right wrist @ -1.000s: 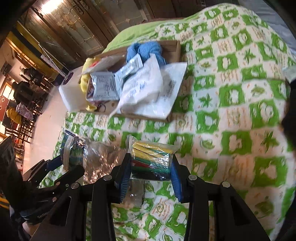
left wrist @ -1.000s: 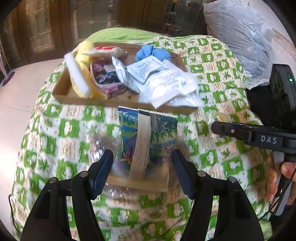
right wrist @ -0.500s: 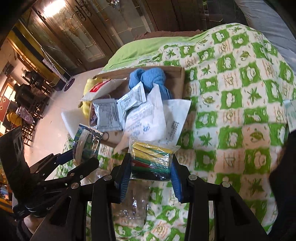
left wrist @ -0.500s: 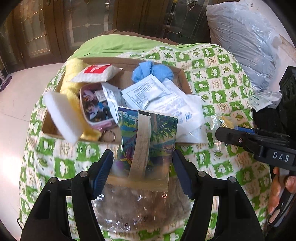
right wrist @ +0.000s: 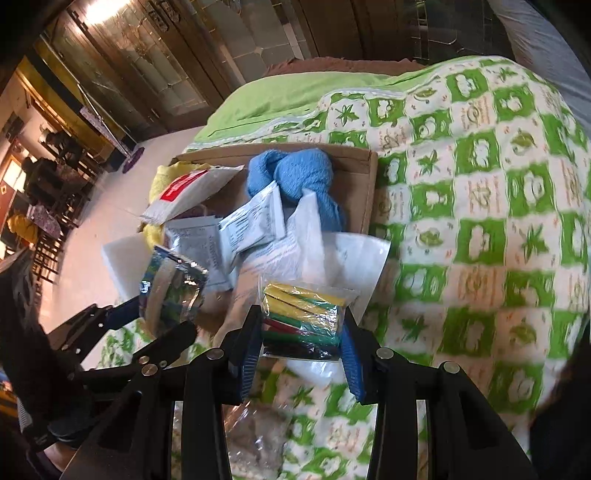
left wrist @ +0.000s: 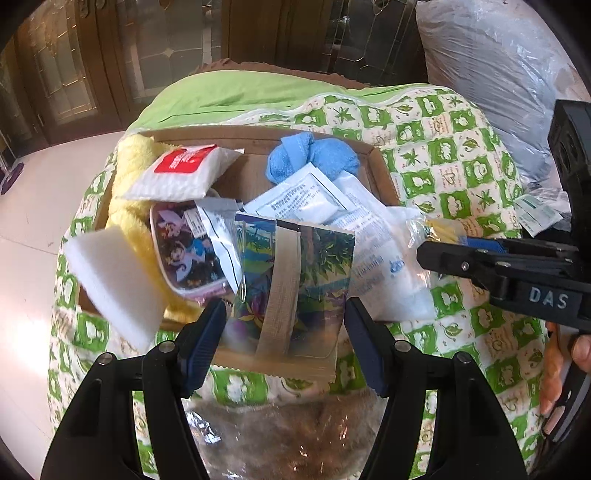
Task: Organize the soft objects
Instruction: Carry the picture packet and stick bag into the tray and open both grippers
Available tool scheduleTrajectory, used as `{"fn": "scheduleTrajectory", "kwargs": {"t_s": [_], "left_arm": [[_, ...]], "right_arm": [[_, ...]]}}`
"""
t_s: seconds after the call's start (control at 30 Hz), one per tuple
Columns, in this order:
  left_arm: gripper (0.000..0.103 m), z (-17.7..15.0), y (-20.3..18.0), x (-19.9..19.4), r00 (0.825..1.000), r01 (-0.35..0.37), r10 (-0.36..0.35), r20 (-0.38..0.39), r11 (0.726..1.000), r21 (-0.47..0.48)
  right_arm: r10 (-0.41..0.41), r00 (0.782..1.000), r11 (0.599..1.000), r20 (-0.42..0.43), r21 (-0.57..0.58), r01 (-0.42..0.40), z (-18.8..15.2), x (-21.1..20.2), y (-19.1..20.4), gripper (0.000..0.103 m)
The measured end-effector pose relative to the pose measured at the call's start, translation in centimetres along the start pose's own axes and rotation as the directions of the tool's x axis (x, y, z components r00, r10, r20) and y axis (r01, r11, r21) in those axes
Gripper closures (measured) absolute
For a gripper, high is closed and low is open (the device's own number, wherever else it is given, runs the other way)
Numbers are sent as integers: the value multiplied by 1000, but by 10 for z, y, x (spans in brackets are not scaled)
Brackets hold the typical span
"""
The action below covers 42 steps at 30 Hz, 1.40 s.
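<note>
while both grippers hold packets, cardboard tray (left wrist: 384, 173) sits crowded.

Ahead of me dark wooden doors with patterned glass panes (left wrist: 155, 55), pale glossy tiled floor (left wrist: 33, 206) catching light, green-and-white patterned bedcover (right wrist: 480, 221) under me, dark chairs (right wrist: 55, 192) off left, bright ceiling lamp (right wrist: 99, 9).

Left hand-held gripper (left wrist: 284, 325): black arms forward, blue-padded fingers (left wrist: 203, 338) clamped on a packet (left wrist: 291, 295), held level. Right hand-held gripper (right wrist: 301, 338): fingers (right wrist: 248, 349) closed on a bag (right wrist: 301, 317), carried just right of the left one. Right hand (left wrist: 561, 369) wrapped round the handle, fingertips showing at the frame edge.
</note>
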<state>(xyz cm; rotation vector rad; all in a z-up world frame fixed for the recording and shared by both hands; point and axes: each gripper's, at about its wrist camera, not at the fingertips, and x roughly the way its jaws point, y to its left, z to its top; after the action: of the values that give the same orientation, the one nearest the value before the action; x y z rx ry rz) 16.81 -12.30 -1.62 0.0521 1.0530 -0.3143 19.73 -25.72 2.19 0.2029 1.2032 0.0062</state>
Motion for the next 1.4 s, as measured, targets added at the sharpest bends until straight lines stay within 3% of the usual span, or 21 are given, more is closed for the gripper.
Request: {"fn": "scheduleTrajectory", "kwargs": {"t_s": [0.43,1.0,1.17,1.4], "left_arm": [[37,9,14,36,999,-21,20,-46,999,-26],[35,21,17,42,998,-64,63,-29,998,-13],[35,21,14,41,997,-71,71,-33,997,-3],[35,23,13,36,997,-74,74,-26,997,-6]], "right_arm": [[-4,999,998,-34,-64,2,38,41,14,64],[4,1000,999,-13,-48,-5,62,77,28,63],[2,1000,998,-13,-60,-3,62,78,31,58],[7,1000,999,23,-42,-6,62,66,28,35]]}}
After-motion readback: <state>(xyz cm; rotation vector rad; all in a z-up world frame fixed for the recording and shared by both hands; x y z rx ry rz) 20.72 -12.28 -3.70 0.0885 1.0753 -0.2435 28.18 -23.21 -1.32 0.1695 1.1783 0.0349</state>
